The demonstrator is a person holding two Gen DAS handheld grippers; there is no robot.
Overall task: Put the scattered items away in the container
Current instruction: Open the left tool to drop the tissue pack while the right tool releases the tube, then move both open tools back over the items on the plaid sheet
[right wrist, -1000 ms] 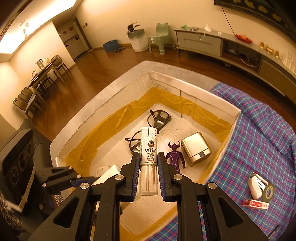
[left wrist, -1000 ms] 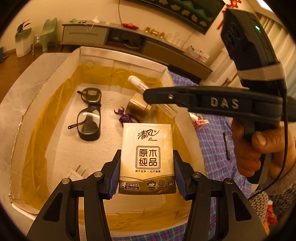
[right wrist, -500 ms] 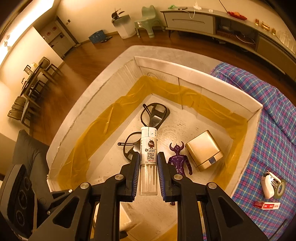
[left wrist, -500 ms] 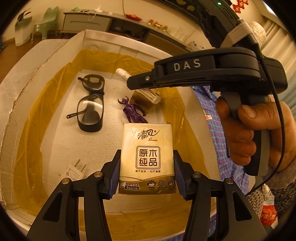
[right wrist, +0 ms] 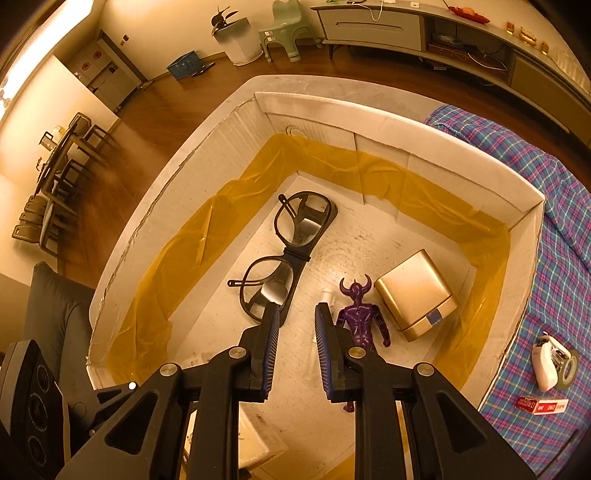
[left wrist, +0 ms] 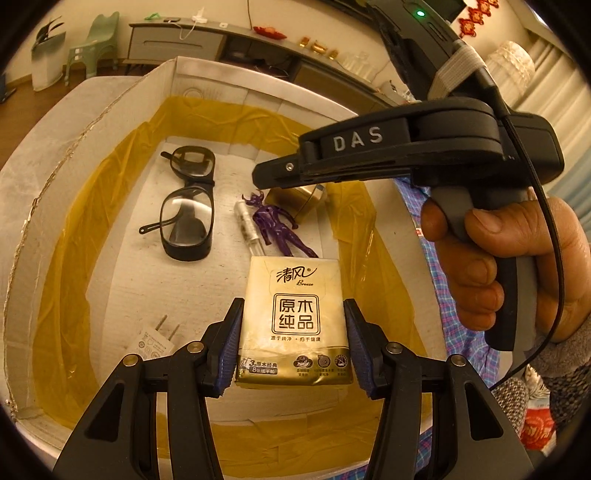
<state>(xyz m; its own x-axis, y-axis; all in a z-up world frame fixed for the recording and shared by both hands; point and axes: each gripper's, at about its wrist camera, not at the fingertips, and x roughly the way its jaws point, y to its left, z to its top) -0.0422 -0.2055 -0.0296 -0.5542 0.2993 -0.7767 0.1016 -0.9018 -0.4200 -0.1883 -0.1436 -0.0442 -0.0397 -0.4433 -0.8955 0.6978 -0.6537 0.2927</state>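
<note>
Plaid cloth (right wrist: 554, 236), blue and pink, lay right of the box. Long low cabinet (right wrist: 373, 26) stood along the far wall. Green plastic stool (right wrist: 282, 27) and white bin (right wrist: 236, 38) stood on the wooden floor (right wrist: 155, 110). Dining table with chairs (right wrist: 51, 177) stood at far left.

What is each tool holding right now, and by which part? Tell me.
The left tool clamps the tissue pack by its two long side edges, near the lower end. The right tool holds nothing: its jaws stand open above the box.
</note>
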